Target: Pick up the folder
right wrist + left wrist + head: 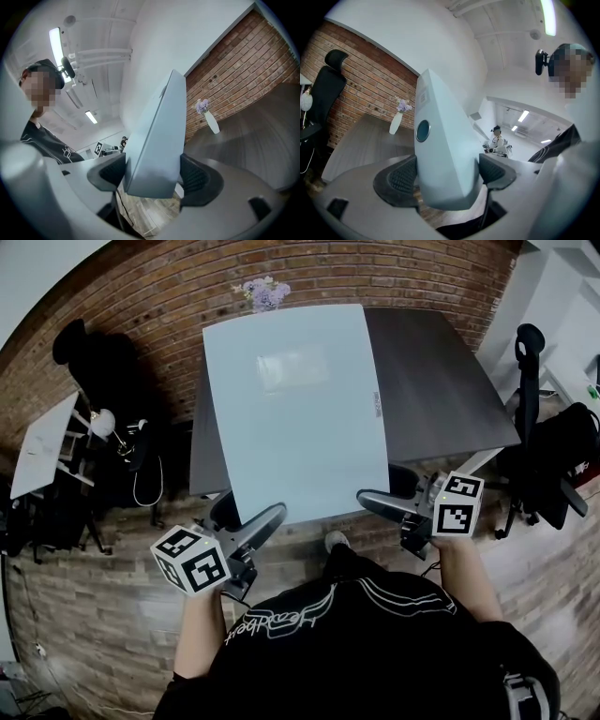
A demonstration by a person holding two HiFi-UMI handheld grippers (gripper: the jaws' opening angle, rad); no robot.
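The pale blue-white folder (295, 409) is held up off the dark table (441, 381), tilted toward me, and covers most of the tabletop in the head view. My left gripper (267, 517) is shut on its near left corner, and my right gripper (367, 498) is shut on its near right corner. In the left gripper view the folder (440, 150) fills the gap between both pads (401, 180). The right gripper view shows the folder (157, 145) clamped the same way between its pads (194, 176).
A white vase with purple flowers (264, 292) stands at the table's far edge against the brick wall. A black office chair (544, 446) stands to the right, another dark chair and a small white table (42, 446) to the left. Wood floor lies below.
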